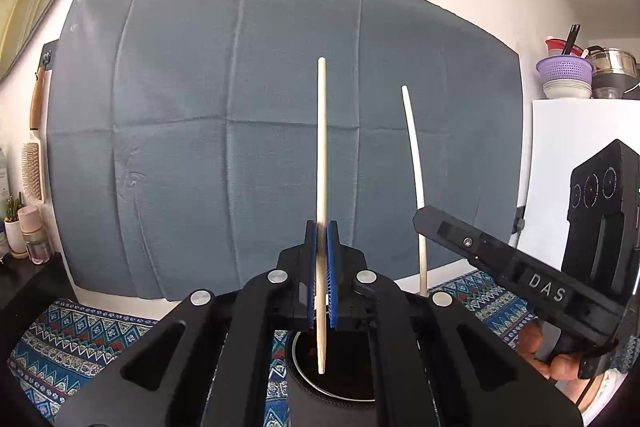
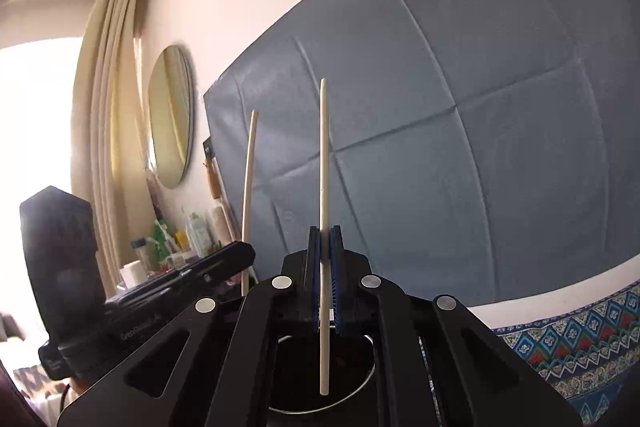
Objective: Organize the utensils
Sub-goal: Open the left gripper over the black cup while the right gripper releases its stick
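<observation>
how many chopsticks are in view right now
2. One chopstick stands upright, clamped in the left gripper; the other chopstick stands upright in the right gripper. Both hang over a dark round holder, which may hide more.

Each chopstick (image 1: pixel 322 147) looked like pale matt wood; the pads (image 1: pixel 331 279) were ribbed blue rubber, the wall cloth (image 1: pixel 200 107) creased grey fabric, the tablecloth (image 1: pixel 80 339) patterned woven
</observation>
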A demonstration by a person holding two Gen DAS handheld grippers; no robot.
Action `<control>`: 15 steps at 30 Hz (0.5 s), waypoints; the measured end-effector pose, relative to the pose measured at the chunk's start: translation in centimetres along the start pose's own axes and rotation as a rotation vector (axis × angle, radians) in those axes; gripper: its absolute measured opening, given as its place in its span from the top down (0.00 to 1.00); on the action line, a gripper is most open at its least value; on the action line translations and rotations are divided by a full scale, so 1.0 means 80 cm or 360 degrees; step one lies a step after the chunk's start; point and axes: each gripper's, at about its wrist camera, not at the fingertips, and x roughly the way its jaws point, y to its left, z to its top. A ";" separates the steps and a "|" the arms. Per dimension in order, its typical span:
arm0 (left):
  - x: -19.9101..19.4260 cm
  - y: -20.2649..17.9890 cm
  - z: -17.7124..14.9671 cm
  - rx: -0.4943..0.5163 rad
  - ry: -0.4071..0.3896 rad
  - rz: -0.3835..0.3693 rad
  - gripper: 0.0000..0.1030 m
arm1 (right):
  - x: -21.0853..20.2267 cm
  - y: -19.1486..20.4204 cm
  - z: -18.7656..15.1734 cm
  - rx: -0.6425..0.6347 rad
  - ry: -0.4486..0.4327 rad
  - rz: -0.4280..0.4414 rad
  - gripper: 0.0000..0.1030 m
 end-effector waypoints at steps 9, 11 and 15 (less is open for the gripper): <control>0.009 -0.004 -0.034 0.0018 0.0046 -0.0026 0.95 | 0.013 0.009 -0.035 -0.0153 0.0105 -0.0016 0.95; 0.011 -0.004 -0.037 0.0018 0.0061 -0.0034 0.95 | 0.011 0.012 -0.036 -0.0205 0.0121 -0.0047 0.95; 0.011 -0.001 -0.038 -0.0026 0.0080 -0.0036 0.95 | 0.006 0.015 -0.033 -0.0201 0.0137 -0.0056 0.92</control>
